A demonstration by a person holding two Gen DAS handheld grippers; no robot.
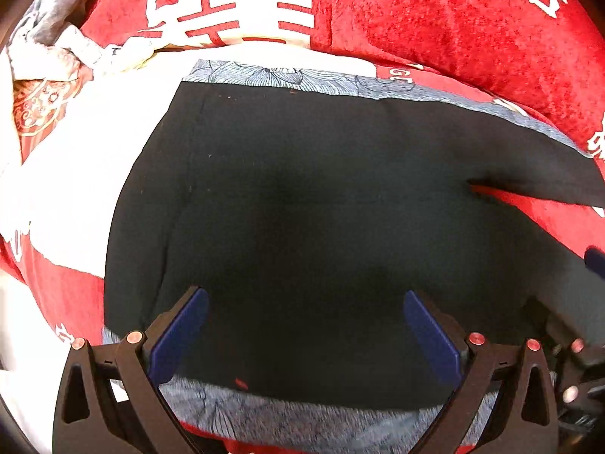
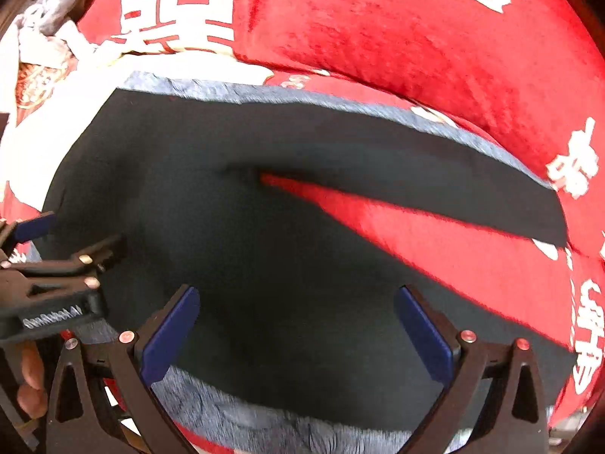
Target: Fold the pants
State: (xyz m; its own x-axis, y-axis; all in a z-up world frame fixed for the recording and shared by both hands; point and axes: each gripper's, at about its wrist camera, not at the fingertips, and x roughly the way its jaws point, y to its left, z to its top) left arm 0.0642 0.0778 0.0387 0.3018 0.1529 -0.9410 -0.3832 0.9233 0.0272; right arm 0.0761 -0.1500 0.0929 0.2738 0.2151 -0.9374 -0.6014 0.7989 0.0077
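Right now I have both grippers hanging over the black pants, neither one holding anything. Closest to me in the left wrist view, the left gripper has its jaws spread wide apart, blue pads on either side of bare dark cloth. The right gripper is the same in its own view: jaws wide apart, nothing between them but the pants underneath. I cannot tell whether either set of fingertips touches the fabric.

Just under the near edge of the pants I see a grey-blue cloth with a flower print, which peeks out again as a thin band along the far edge. The pants lie spread flat on it, with the waist end toward the left and the two legs running off to the right. From the right wrist view the legs split apart in a narrow wedge, and red blanket shows through that gap.

At the left edge of the right wrist view I can see the left gripper from the side, and a person's fingers curled around its handle low in the corner.

Farther back, a white patch of the bedding sits beside the waist end. Beyond the pants rises a plump red cushion with big white characters, and a crumpled grey and white cloth lies in the far left corner.
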